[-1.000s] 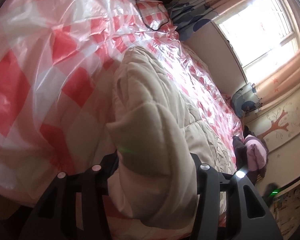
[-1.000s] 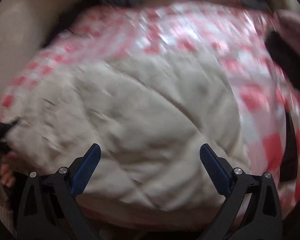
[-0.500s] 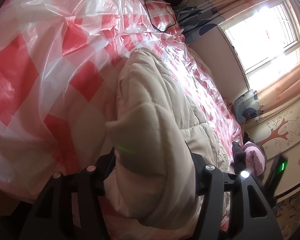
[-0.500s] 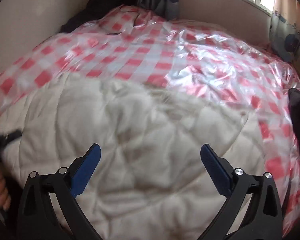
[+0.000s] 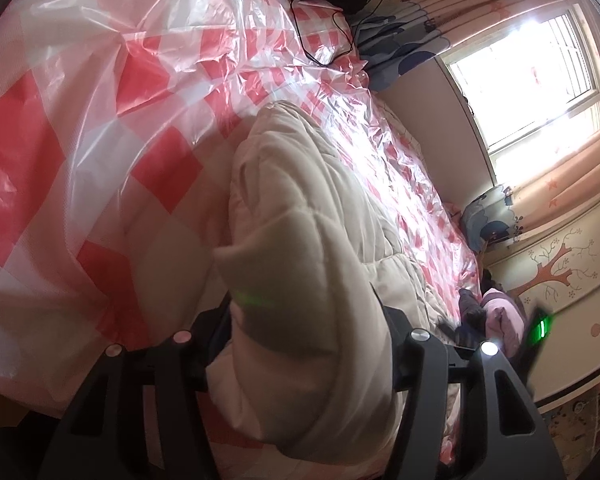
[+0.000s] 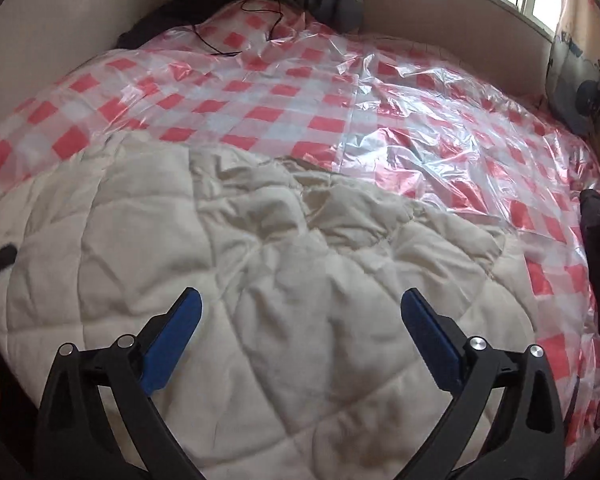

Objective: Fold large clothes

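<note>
While bunched between left claw (image 5: pixel 304 320) fingers, gripped: cream quilted garment (image 6: pixel 260 280); spread below right claw (image 6: pixel 300 312), wide open, empty.

Both grippers are black plastic frames with silver screw heads; the right gripper (image 6: pixel 298 334) has blue pads (image 6: pixel 168 344), the left gripper (image 5: pixel 304 332) black arms.

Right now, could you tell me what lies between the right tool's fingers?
Only the cream quilted garment, lying below the open right tool, as the right wrist view shows.

Left wrist close along quilted garment (image 5: pixel 300 208), right wrist above it (image 6: pixel 260 280), both facing checkered sheet (image 6: pixel 300 112)
</note>
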